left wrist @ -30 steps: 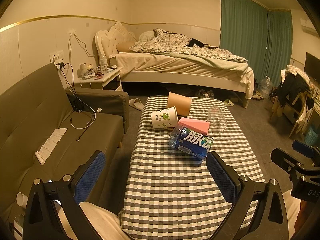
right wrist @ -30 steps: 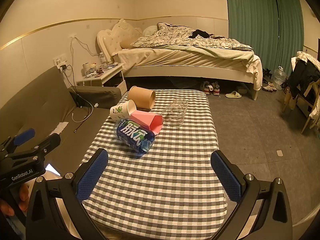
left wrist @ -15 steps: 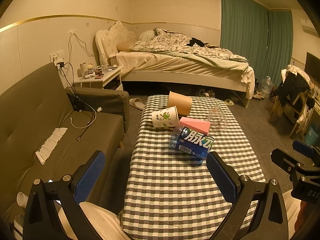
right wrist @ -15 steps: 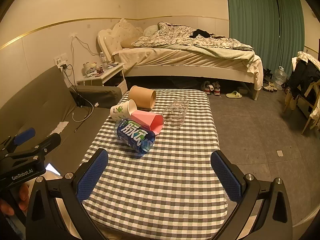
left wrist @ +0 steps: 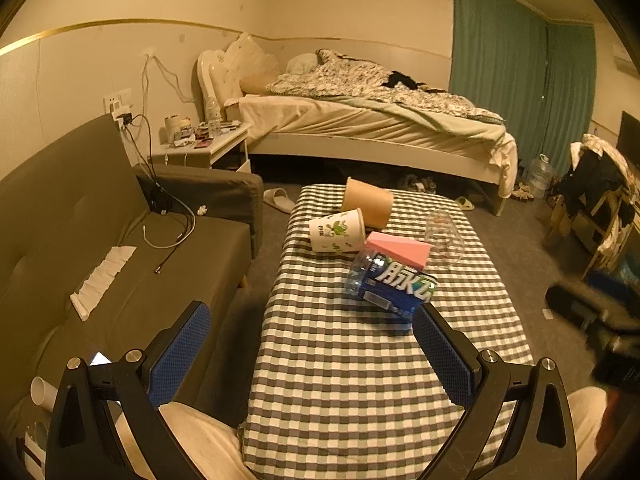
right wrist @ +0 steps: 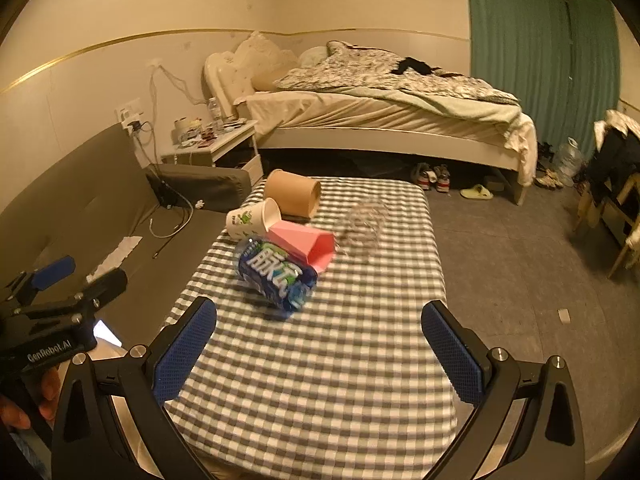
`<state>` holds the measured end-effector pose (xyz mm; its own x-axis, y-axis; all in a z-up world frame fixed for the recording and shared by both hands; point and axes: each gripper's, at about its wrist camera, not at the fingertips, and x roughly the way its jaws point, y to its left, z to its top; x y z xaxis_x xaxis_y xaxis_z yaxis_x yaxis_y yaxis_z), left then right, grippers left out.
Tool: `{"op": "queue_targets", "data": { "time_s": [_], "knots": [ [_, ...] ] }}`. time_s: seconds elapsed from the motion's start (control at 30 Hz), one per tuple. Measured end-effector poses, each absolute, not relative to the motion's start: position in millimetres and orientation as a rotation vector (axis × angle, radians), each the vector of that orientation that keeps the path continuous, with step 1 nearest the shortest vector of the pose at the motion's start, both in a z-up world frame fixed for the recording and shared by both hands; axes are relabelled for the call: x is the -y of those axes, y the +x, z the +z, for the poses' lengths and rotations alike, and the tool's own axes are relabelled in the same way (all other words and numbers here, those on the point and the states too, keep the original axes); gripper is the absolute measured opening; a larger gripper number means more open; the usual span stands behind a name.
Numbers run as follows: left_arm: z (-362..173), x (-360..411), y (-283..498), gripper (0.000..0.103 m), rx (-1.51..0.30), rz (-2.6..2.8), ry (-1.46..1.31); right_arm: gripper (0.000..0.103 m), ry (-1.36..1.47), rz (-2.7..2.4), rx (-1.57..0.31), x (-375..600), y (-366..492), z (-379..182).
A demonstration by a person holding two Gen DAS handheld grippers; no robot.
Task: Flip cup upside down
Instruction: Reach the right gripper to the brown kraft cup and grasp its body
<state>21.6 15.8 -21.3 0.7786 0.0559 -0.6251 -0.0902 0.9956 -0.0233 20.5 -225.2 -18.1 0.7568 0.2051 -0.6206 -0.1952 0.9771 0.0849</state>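
Observation:
Several cups lie on their sides on the checkered table (left wrist: 360,380): a brown paper cup (left wrist: 368,202), a white printed cup (left wrist: 338,232), a pink cup (left wrist: 400,250), a clear plastic cup (left wrist: 444,236), and a blue-labelled cut bottle (left wrist: 394,288). They also show in the right wrist view: brown cup (right wrist: 294,198), white cup (right wrist: 252,218), pink cup (right wrist: 306,244), clear cup (right wrist: 364,222), blue bottle (right wrist: 276,274). My left gripper (left wrist: 312,354) is open and empty over the table's near end. My right gripper (right wrist: 320,348) is open and empty, short of the cups.
A grey sofa (left wrist: 80,240) with a cable and tissue runs along the table's left. A bed (left wrist: 360,120) stands beyond the table, a nightstand (left wrist: 204,144) at its head. A chair with clothes (left wrist: 596,196) stands at the right. Shoes lie under the bed.
My right gripper has moved forward and slightly left toward the cups; its view is blurred. The left gripper has barely moved. Both stay open.

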Motion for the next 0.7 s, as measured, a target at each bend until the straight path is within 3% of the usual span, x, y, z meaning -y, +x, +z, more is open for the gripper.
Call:
{"op": "queue_targets", "data": {
  "time_s": [0.27, 0.7],
  "knots": [
    [-27.6, -38.5, 80.6, 0.103, -0.706, 0.167, -0.078, 0.103, -0.217, 0.341, -0.623, 192.7, 111.9, 8.9],
    [-76.9, -80.9, 195.0, 0.103, -0.791, 0.298, -0.127, 0.103, -0.400, 0.565, -0.788, 134.9, 307.8, -49.5]
  ]
}}
